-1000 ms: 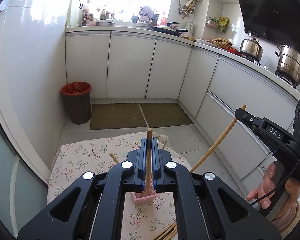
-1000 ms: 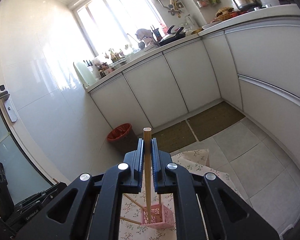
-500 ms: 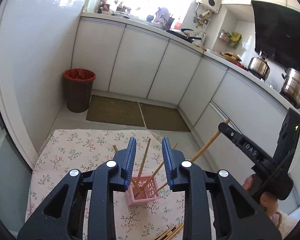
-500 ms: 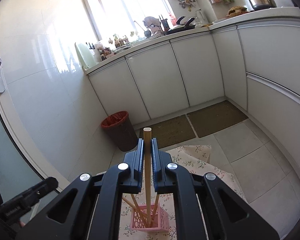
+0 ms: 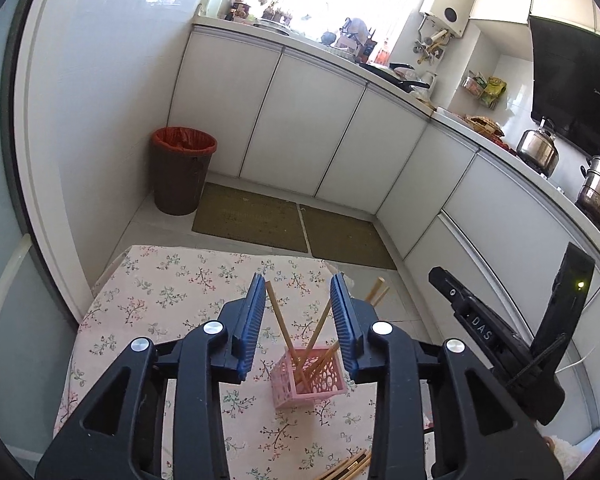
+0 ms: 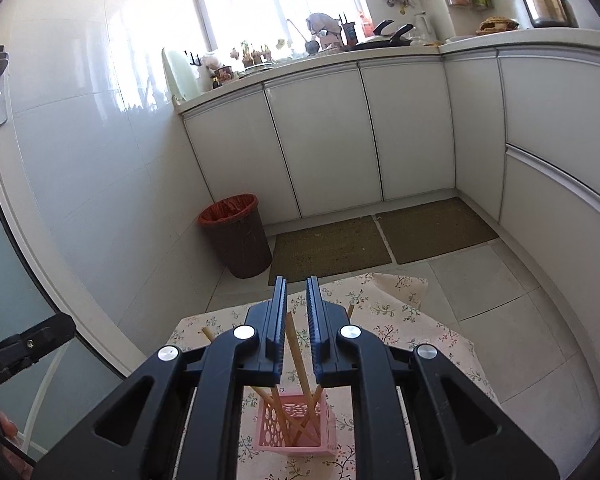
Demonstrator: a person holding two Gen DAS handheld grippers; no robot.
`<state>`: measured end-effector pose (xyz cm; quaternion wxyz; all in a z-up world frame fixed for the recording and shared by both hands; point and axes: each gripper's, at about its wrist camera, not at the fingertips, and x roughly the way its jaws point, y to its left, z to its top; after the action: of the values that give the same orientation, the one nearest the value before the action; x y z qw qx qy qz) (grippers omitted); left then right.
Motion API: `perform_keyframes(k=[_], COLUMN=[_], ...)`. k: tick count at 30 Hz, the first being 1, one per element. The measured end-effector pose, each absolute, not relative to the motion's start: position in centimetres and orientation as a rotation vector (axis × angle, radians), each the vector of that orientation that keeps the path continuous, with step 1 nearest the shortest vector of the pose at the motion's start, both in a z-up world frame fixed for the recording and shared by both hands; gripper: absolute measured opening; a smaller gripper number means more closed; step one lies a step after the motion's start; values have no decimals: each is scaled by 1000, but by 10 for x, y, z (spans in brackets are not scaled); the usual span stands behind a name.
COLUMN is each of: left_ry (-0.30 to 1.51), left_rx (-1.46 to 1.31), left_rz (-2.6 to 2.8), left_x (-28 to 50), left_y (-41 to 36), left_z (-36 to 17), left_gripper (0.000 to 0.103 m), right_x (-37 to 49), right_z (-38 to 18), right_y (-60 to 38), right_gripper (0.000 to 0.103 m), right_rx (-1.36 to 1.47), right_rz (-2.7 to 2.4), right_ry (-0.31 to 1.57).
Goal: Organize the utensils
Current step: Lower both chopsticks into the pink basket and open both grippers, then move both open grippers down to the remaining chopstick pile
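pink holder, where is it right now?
The pink holder stands on the floral tablecloth, seen low-centre in both wrist views, just beyond the open left gripper, with chopsticks leaning inside it.

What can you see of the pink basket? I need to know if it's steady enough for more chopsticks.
The pink basket is a small square plastic-looking holder with perforated oval cut-out walls and an open top. It stands upright on the floral tablecloth. Several wooden chopsticks lean inside at different angles, crossing each other. Neither gripper touches it.
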<state>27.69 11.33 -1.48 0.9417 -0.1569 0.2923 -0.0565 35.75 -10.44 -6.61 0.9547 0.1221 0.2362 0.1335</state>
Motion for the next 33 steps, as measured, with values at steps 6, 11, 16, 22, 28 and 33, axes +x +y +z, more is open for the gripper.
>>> perform_keyframes(k=[6,11,16,22,28,33], left_ry=[591,601,623,663,739,750], left_rx=[-296,-248,-206,-160,-136,-131], left_rz=[-125,-131,-135,-128,-128,-118], left_x=[264,251,232,203,178,153], left_y=[105,90,78,68,60,52], left_z=[-9,-6,-9,-23,-46,-57], left_gripper=[43,55,71,90,94,96], right_x=[322,295,260,224,190,165], right_z=[-43,-39,-42,-65,-90,-96], right_y=[-119,-133,-148,-166,-173,-171], right_gripper=[27,41,72,90,92,92], right_rx=[215,225,224,253,221,154], right_rz=[262,247,222,217,188,107], right_ry=[452,473,460,516,588,587])
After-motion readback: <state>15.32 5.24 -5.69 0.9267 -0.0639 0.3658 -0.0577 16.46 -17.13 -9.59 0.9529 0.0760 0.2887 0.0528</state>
